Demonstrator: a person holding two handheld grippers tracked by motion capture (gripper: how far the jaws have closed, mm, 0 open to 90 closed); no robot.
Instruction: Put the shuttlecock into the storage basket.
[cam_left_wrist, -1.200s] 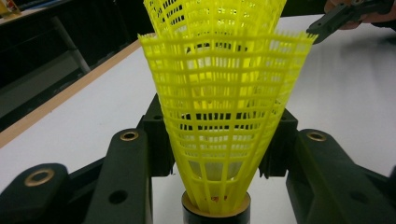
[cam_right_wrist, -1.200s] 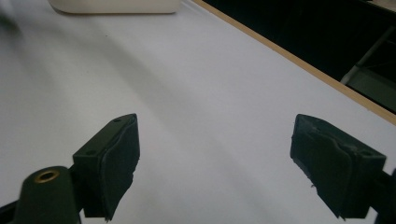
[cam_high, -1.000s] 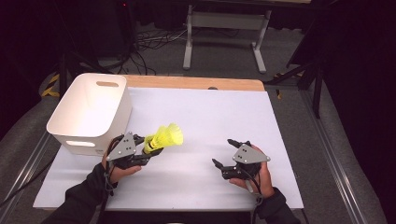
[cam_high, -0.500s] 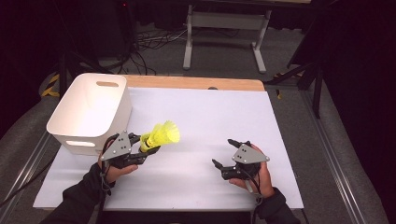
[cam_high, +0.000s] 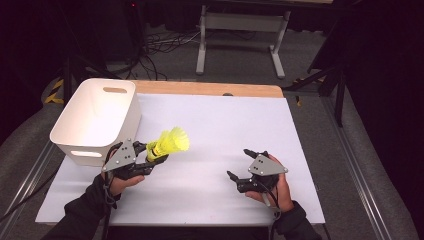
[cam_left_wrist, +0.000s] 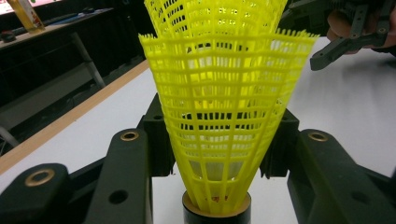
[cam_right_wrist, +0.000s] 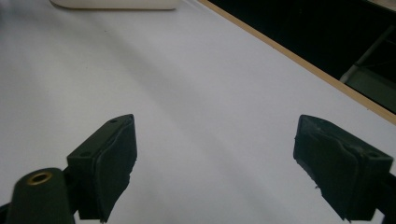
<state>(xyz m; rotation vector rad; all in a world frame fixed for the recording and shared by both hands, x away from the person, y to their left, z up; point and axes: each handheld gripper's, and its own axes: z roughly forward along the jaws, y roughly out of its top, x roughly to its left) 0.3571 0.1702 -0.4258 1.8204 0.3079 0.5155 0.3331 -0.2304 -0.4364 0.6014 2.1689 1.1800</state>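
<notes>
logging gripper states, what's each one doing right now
Left gripper: shut on the yellow shuttlecocks, a nested stack held near the base.
Right gripper: open, holding nothing, over the white table.

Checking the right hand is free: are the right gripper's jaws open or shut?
Open: the right gripper shows its jaws set wide apart with bare white table between them.

A white sheet (cam_high: 220, 140) covers a wooden table (cam_high: 210, 88) across the middle of the frame. Beyond it, at upper centre, a grey metal stand (cam_high: 239, 25) rests on a dark floor, with black cables (cam_high: 165, 42) tangled to its left.
</notes>
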